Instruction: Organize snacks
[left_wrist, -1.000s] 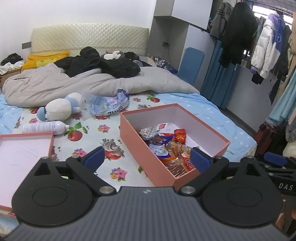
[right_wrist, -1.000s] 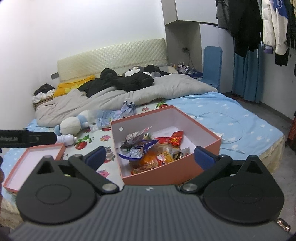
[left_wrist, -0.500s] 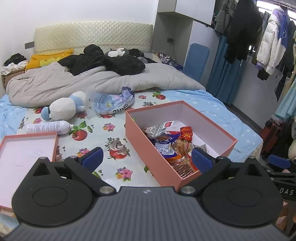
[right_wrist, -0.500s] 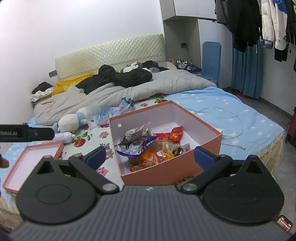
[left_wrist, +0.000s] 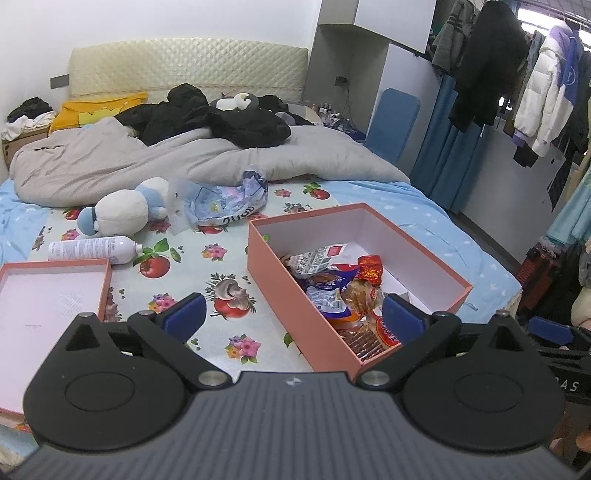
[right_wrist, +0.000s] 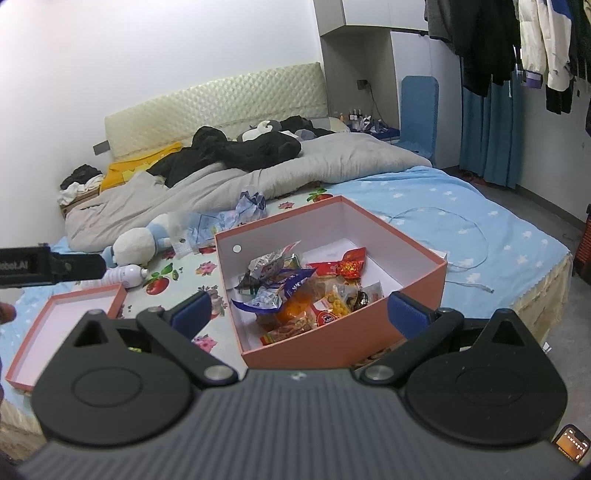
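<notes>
Both grippers — left (left_wrist: 291, 314), right (right_wrist: 299, 310) — spread, empty; snack box (left_wrist: 325, 339) runs lengthwise away.

Both cams shifted vs 1.0 s ago. Left view: pink box (left_wrist: 354, 284) sits further right and lower in frame, lid (left_wrist: 48, 295) shows more. Right view: box (right_wrist: 332, 280) now more centred, snacks (right_wrist: 306, 291) unmoved inside. Both grippers' jaw spread unchanged.

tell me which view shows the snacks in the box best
The right wrist view: it looks down into the box, so the snacks lie spread in full sight. In the left wrist view the near wall and a fingertip hide some.
</notes>
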